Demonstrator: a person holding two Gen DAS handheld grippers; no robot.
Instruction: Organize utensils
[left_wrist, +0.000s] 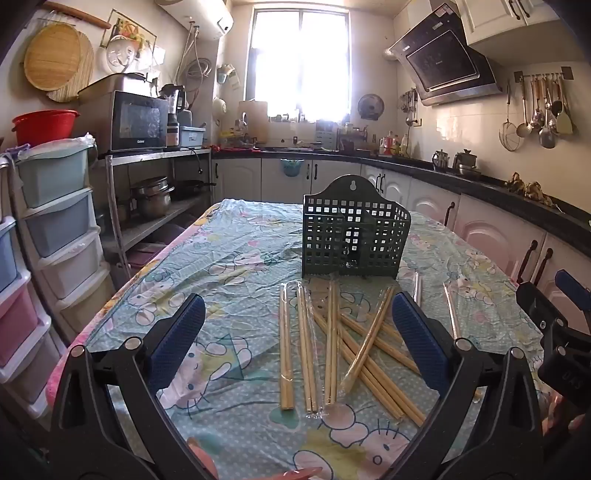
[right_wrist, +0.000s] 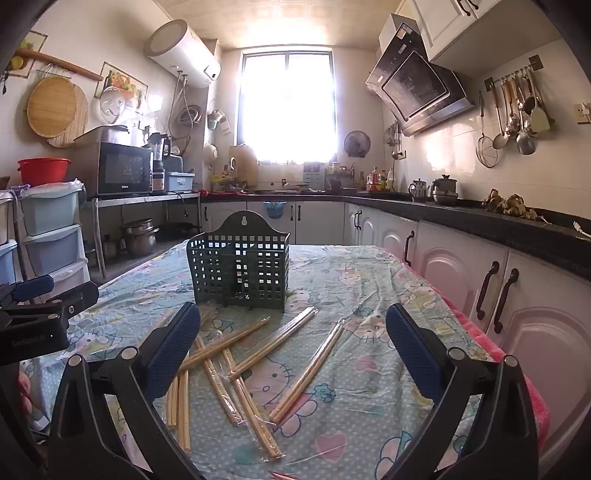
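A dark green perforated utensil holder (left_wrist: 352, 236) stands upright on the table, empty as far as I can see; it also shows in the right wrist view (right_wrist: 240, 271). Several pairs of wooden chopsticks in clear sleeves (left_wrist: 334, 343) lie scattered in front of it, some crossed; they also show in the right wrist view (right_wrist: 258, 354). My left gripper (left_wrist: 299, 332) is open and empty above the chopsticks. My right gripper (right_wrist: 293, 341) is open and empty, hovering over the right side of the pile. Each gripper shows at the edge of the other's view.
The table carries a cartoon-print cloth under clear plastic (left_wrist: 221, 266). Stacked plastic drawers (left_wrist: 55, 229) stand at the left, white cabinets with a dark counter (right_wrist: 498, 236) at the right. A metal rack with a microwave (left_wrist: 138, 122) stands beyond the table.
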